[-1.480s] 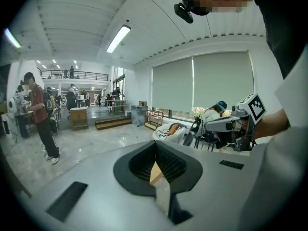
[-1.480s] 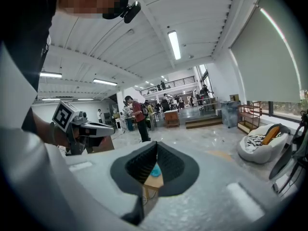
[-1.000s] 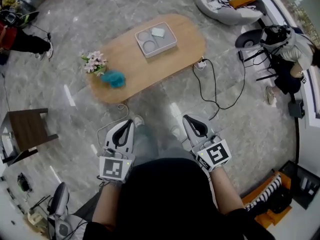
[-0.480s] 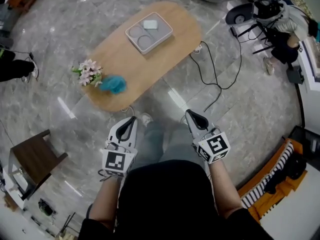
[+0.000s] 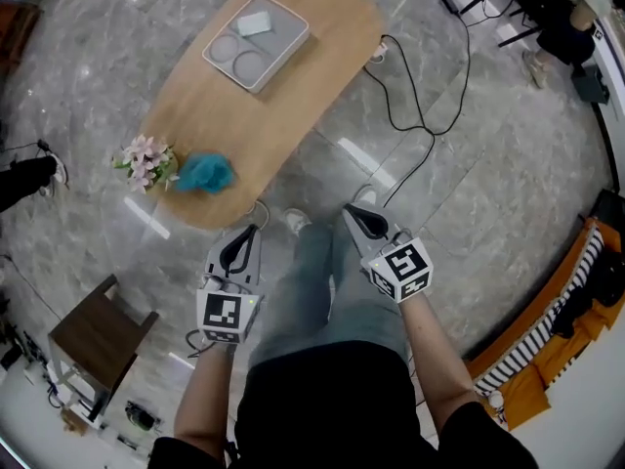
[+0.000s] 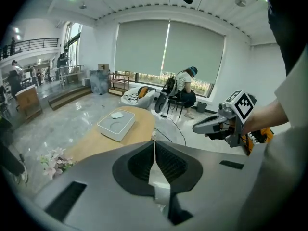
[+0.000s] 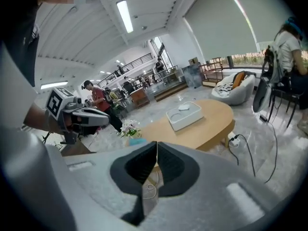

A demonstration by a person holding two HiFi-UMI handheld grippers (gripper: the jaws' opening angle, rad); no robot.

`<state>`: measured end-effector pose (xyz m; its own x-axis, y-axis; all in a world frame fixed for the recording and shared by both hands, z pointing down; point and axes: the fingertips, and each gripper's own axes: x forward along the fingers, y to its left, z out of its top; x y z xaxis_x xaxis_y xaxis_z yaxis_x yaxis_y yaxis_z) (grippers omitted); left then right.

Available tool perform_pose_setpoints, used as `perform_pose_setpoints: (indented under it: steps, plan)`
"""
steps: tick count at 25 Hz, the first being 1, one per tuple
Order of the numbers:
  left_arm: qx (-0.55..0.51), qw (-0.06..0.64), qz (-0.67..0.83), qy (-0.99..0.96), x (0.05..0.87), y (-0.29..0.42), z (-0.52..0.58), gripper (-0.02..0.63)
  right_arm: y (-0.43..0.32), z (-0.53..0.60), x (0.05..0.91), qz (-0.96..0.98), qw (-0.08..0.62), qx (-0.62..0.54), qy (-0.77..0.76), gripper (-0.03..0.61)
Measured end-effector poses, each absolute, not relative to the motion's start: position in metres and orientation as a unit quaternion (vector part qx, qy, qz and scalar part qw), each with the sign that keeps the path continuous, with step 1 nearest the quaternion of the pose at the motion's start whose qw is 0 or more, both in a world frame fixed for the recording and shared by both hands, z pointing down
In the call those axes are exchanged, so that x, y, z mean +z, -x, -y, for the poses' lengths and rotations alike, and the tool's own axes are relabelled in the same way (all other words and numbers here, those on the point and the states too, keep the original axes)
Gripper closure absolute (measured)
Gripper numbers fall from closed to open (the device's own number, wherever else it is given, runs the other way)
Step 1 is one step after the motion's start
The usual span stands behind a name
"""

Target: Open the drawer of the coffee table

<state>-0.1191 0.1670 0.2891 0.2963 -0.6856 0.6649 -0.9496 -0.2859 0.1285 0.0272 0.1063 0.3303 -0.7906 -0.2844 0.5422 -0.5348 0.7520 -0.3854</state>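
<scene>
The oval wooden coffee table stands ahead of me; no drawer front shows in any view. On it sit a white tray, a pink flower bunch and a teal fluffy thing. My left gripper hangs just short of the table's near end, jaws shut and empty. To its right, over my jeans leg, my right gripper is also shut on nothing. The left gripper view shows closed pads with the table beyond; the right gripper view shows the same, table ahead.
A black cable and a power strip lie on the marble floor right of the table. A dark wooden side table stands at lower left. A person sits at upper right. An orange striped thing is at far right.
Both grippers have come down, still shut. The head view has shifted, so the table now sits higher and further left, with its near end close to the left gripper.
</scene>
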Motion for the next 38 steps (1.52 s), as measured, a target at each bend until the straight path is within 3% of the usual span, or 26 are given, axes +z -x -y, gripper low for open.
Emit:
perform_pose_setpoints:
  steps: [6, 8, 20, 31, 38]
  plan:
    - [0.284, 0.273, 0.526, -0.754, 0.356, 0.106, -0.141, 0.601, -0.041, -0.097, 0.422, 0.891, 0.230, 0.320, -0.224, 0.576]
    - [0.297, 0.276, 0.518, -0.753, 0.381, 0.105, -0.136, 0.601, -0.043, -0.094, 0.454, 0.885, 0.230, 0.336, -0.225, 0.537]
    - [0.361, 0.317, 0.496, -0.724, 0.524, 0.121, -0.134, 0.601, -0.014, -0.086, 0.629, 0.868, 0.219, 0.411, -0.175, 0.480]
    - [0.400, 0.316, 0.489, -0.708, 0.611, 0.143, -0.135, 0.593, 0.043, -0.075, 0.738, 0.865, 0.172, 0.462, -0.099, 0.346]
    - [0.422, 0.291, 0.488, -0.706, 0.647, 0.155, -0.134, 0.516, 0.069, -0.069, 0.792, 0.862, 0.124, 0.488, -0.062, 0.241]
